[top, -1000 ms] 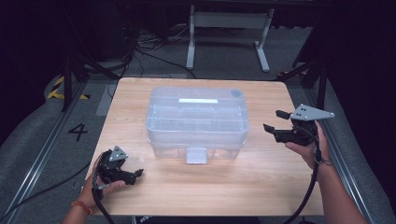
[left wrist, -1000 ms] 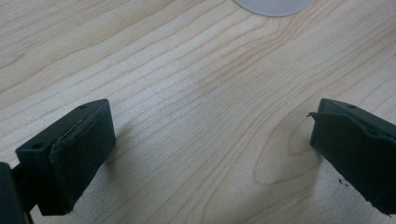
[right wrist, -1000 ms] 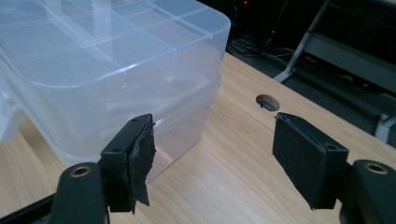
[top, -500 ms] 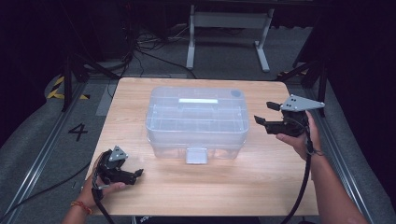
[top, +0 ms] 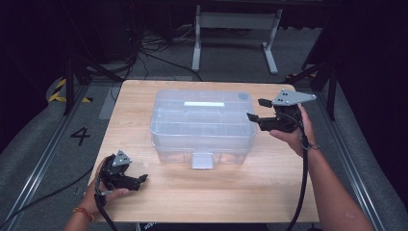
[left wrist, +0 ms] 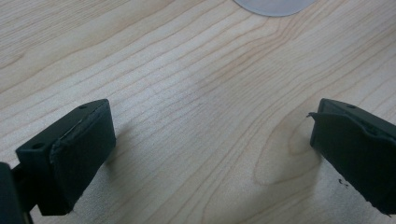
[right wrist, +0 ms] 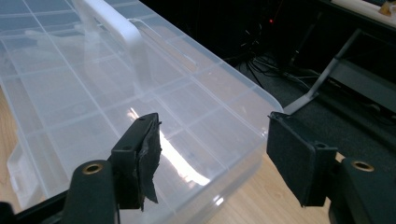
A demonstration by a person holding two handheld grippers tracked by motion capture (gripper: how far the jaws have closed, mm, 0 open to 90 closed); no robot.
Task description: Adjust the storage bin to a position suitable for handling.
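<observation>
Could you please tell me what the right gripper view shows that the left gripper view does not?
The right gripper view shows the clear plastic box with its white handle and gridded lid, the right gripper open at the box's corner, and a dark floor with cables and a metal stand leg beyond. The left gripper view shows the left gripper open, low over bare wood, with a rounded pale edge at the top. Both share the wooden table and wide-open black jaws.
</observation>
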